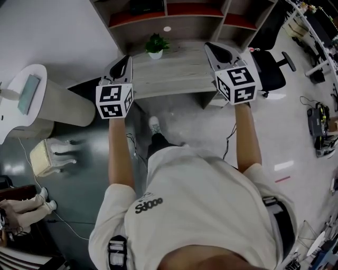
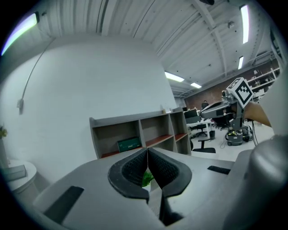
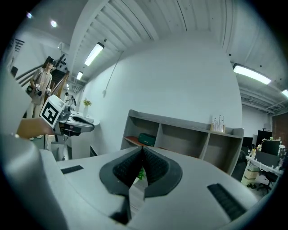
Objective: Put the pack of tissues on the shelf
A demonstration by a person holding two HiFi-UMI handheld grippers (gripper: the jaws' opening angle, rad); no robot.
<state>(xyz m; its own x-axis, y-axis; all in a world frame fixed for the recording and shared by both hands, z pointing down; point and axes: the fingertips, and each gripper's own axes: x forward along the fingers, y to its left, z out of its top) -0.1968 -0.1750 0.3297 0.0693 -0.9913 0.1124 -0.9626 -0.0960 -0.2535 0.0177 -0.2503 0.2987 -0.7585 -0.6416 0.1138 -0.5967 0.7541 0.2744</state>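
Observation:
A green pack of tissues (image 2: 129,143) lies in the left compartment of the grey shelf (image 2: 139,123), on its red-brown board; the right gripper view shows the same pack (image 3: 147,139) in the shelf (image 3: 180,128). My left gripper (image 2: 147,150) is shut, pads pressed together with nothing between them. My right gripper (image 3: 142,149) is shut and empty too. In the head view both are held up side by side over the wooden table (image 1: 174,74), the left gripper (image 1: 125,59) and the right gripper (image 1: 212,48) pointing toward the shelf (image 1: 174,16).
A small potted plant (image 1: 156,45) stands on the table in front of the shelf. A black office chair (image 1: 270,68) is to the right. A round white stand (image 1: 31,100) with a book is at the left, a cushioned stool (image 1: 45,157) below it.

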